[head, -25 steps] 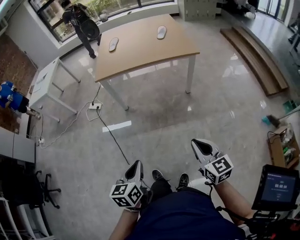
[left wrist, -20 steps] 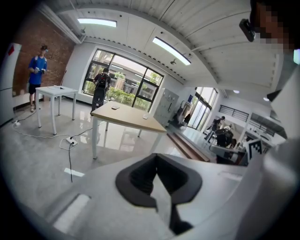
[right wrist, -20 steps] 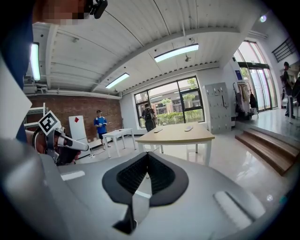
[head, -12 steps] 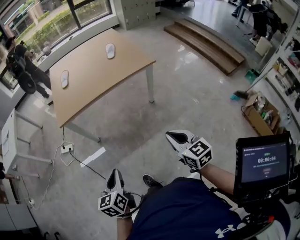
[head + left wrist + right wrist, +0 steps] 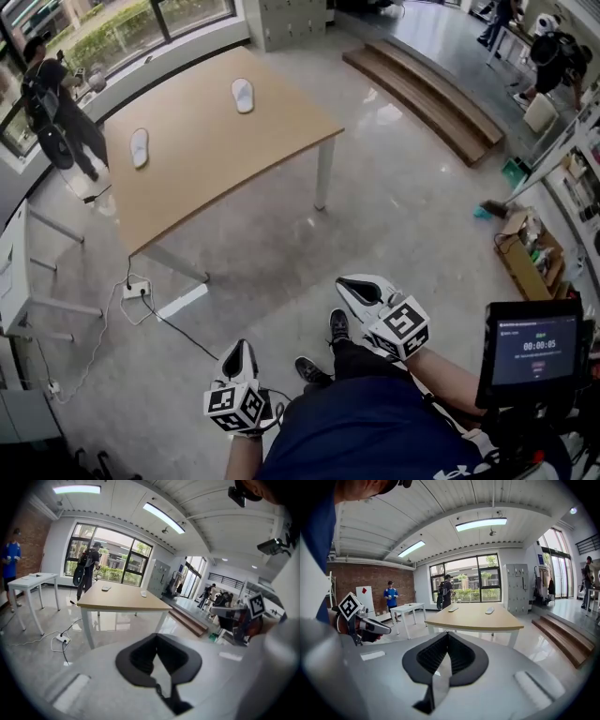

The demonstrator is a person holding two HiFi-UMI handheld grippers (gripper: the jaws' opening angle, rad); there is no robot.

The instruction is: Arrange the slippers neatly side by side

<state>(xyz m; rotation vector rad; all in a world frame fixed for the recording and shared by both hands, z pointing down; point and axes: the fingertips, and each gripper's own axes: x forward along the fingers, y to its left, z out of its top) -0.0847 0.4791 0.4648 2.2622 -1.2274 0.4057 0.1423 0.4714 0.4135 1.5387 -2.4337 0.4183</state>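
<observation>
One slipper [image 5: 139,147] and the other slipper [image 5: 243,95] lie apart on the table [image 5: 187,141] at eleven o'clock. The left gripper [image 5: 238,345] and right gripper [image 5: 347,282] are clenched and empty. Only the gripper views show the brick wall [image 5: 370,581].

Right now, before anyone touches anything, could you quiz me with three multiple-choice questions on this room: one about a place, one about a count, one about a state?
1. Where are the slippers? A on a sofa; B on the wooden table; C in a basket.
2. How many slippers are there? A one; B two; C four.
3. How do they lie? A well apart; B touching side by side; C stacked.

Answers: B, both rest on the tabletop; B, the head view shows just two white ones; A, a wide stretch of bare tabletop separates them.
</observation>
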